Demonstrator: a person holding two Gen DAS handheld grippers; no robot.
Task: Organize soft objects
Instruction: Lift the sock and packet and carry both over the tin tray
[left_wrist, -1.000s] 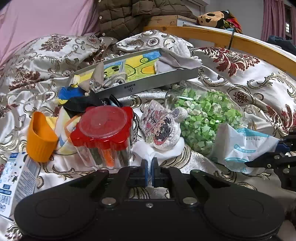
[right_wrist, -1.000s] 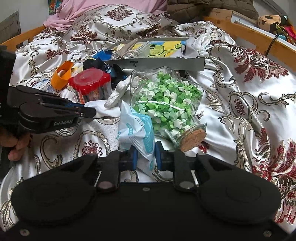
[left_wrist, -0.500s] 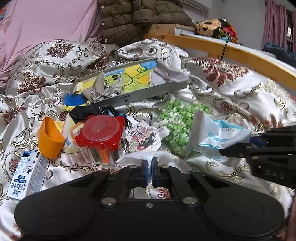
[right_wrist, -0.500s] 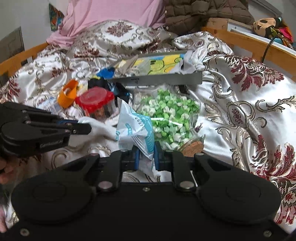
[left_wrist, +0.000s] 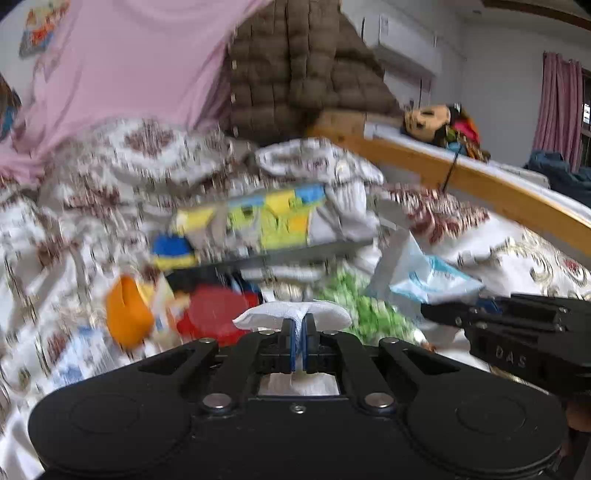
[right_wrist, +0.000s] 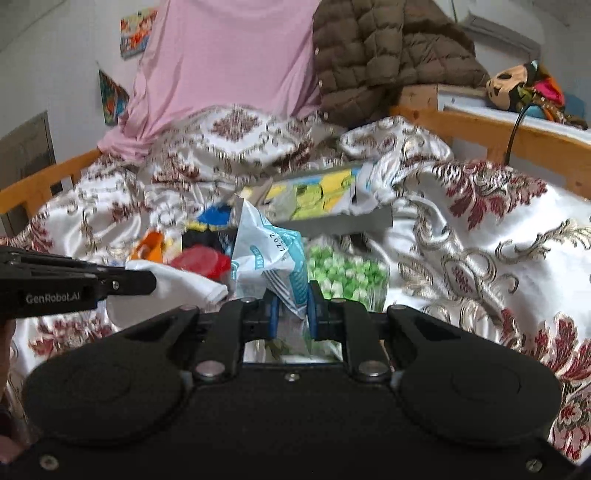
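Left gripper (left_wrist: 299, 326) clamping white cloth (left_wrist: 291, 314), right gripper (right_wrist: 291, 299) clamping blue-white packet (right_wrist: 271, 258)

Left tool (left_wrist: 299, 332) pinches white cloth (left_wrist: 291, 314); background clutter blurred, perhaps toys.

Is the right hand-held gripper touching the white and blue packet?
Touching. The right wrist view shows the right hand-held gripper shut on the white and blue packet.
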